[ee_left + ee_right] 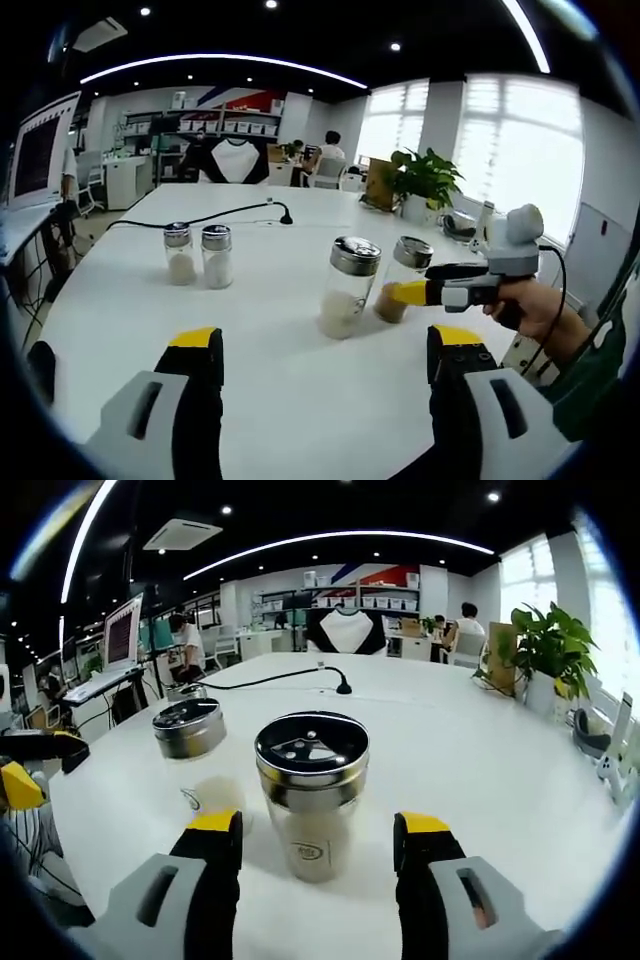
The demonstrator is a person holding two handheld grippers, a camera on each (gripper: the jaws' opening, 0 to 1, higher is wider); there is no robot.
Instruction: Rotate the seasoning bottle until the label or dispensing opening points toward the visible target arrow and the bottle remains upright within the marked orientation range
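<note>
A glass seasoning bottle (312, 800) with a perforated metal lid stands upright on the white table (480, 750). My right gripper (320, 827) is open, with a yellow-tipped jaw on each side of the bottle and a small gap at both. In the left gripper view this brownish-filled bottle (402, 275) has the right gripper (402, 292) at it, held by a hand (530, 308). Beside it stands a bottle of white powder (349, 288), also seen as the bottle of white powder (192, 742). My left gripper (325, 345) is open and low over bare table, well short of the bottles.
Two small shakers (198, 255) stand further left. A black cable (230, 212) runs across the far table. A potted plant (428, 180) and small devices (470, 225) sit at the right edge. A monitor (40, 150) is at the left, with people and shelves far behind.
</note>
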